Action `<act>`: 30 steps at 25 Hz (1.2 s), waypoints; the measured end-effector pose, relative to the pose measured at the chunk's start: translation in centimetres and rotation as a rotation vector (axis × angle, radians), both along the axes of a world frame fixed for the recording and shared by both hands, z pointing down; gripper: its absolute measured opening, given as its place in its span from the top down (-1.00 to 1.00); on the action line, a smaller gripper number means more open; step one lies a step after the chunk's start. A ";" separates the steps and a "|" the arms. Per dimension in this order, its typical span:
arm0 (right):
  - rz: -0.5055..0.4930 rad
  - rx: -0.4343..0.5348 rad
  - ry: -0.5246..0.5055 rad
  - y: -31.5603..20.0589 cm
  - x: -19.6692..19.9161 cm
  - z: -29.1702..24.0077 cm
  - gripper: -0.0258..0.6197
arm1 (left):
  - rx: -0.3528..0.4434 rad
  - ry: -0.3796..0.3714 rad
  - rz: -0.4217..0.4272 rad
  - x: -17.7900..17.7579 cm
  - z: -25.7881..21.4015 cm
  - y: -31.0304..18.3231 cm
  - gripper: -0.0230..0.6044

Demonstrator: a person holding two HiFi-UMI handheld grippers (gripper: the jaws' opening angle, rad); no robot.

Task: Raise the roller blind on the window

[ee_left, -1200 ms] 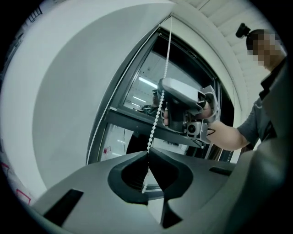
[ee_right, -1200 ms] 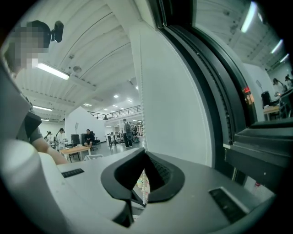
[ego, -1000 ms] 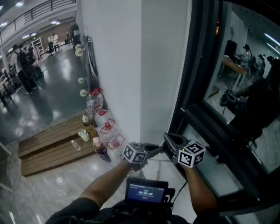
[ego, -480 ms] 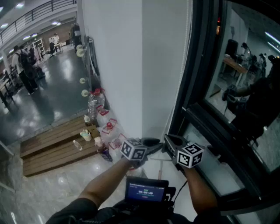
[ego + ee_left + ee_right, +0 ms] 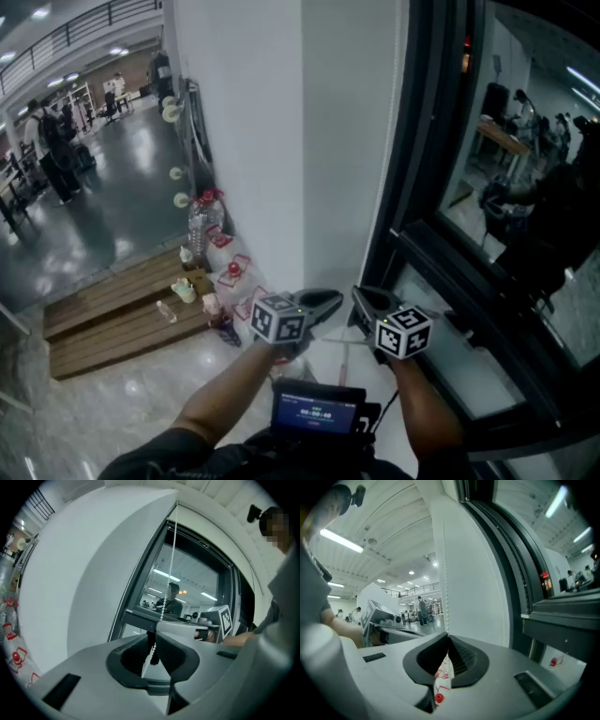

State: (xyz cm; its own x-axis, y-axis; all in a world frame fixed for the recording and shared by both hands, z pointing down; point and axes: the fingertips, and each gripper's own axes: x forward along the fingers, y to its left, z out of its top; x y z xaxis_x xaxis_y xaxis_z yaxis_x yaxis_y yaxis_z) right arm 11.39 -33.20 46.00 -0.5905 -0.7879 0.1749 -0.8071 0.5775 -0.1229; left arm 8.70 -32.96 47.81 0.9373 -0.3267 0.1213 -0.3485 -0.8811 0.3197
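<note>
At the edge of a dark window (image 5: pixel 506 178), a person works the blind's cord with both hands. Nearest the camera, the left gripper (image 5: pixel 157 627) has just been closing. Its jaws now stand a narrow slot apart, with the bead chain (image 5: pixel 169 569) threaded between them but not yet nipped. Just to its right, the right gripper (image 5: pixel 447 636) is pressed together, apparently pinching the chain at its tips. From both, the chain runs straight up along the white wall (image 5: pixel 281 141) by the window's left frame toward the roller blind (itself out of shot above). The coming pull looks to lie down that upright line, once the left gripper bites. Whether both grippers are on the same run of chain cannot be told.
</note>
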 end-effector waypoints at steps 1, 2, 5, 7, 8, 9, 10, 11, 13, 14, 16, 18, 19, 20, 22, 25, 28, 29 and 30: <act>0.024 0.011 0.024 -0.1 0.3 -0.1 0.89 | 0.012 0.005 -0.010 -0.2 -0.4 0.0 0.76; 0.044 0.020 0.042 -0.3 0.5 -0.2 0.89 | 0.027 0.006 -0.026 -0.5 -0.8 -0.2 0.76; 0.091 0.033 0.043 -0.3 1.3 -0.8 0.80 | 0.064 0.008 -0.068 -1.1 -1.9 -0.4 0.93; 0.113 0.039 0.025 -0.1 1.9 -1.2 0.57 | 0.080 0.016 -0.079 -1.3 -2.6 -0.1 0.93; 0.118 0.042 0.020 0.0 2.1 -1.4 0.52 | 0.088 0.021 -0.090 -1.4 -2.9 0.0 0.93; 0.121 0.049 0.017 0.2 2.2 -1.8 0.52 | 0.097 0.026 -0.104 -1.7 -3.3 0.0 0.93; 0.128 0.059 0.010 0.5 2.4 -2.2 0.52 | 0.109 0.029 -0.118 -1.9 -3.8 0.0 0.93; 0.143 0.070 -0.004 0.8 2.7 -2.8 0.51 | 0.126 0.027 -0.128 -2.1 -4.2 0.1 0.93; 0.182 0.092 -0.054 1.6 3.3 -4.1 0.51 | 0.169 0.009 -0.139 -2.2 -4.9 0.5 0.93; 0.191 0.104 -0.083 2.2 3.5 -4.7 0.52 | 0.187 0.000 -0.146 -2.4 -5.1 0.8 0.94; 0.175 0.125 -0.124 3.2 3.4 -5.8 0.52 | 0.200 0.004 -0.165 -2.8 -5.6 1.4 0.94; 0.159 0.126 -0.141 4.0 3.3 -6.5 0.68 | 0.189 0.032 -0.189 -3.5 -6.2 1.7 0.94; 0.157 0.121 -0.145 4.3 3.4 -6.7 0.76 | 0.184 0.045 -0.199 -3.8 -6.6 1.8 0.94; 0.151 0.120 -0.149 4.6 3.4 -6.8 0.76 | 0.181 0.053 -0.204 -4.0 -6.9 1.9 0.94; 0.119 0.130 -0.170 5.3 3.0 -7.3 0.84 | 0.190 0.053 -0.201 -4.3 -7.3 2.4 0.94; 0.105 0.136 -0.151 6.3 2.2 -7.7 0.84 | 0.200 0.041 -0.215 -4.7 -7.7 3.0 0.94; 0.129 0.127 -0.115 6.6 2.4 -7.5 0.85 | 0.203 0.049 -0.231 -5.2 -8.3 3.4 0.94; 0.132 0.126 -0.122 6.7 2.5 -7.5 0.85 | 0.208 0.048 -0.238 -5.4 -8.4 3.4 0.94; 0.134 0.128 -0.129 6.8 2.5 -7.6 0.85 | 0.213 0.046 -0.245 -5.6 -8.5 3.4 0.94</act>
State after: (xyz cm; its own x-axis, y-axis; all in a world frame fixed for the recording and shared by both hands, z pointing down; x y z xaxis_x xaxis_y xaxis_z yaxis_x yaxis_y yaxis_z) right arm 13.93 -26.41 38.40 -0.4899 -0.8718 -0.0014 -0.8600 0.4836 -0.1630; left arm 3.12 -29.56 39.29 0.8308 -0.5564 -0.0147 -0.5476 -0.8218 0.1577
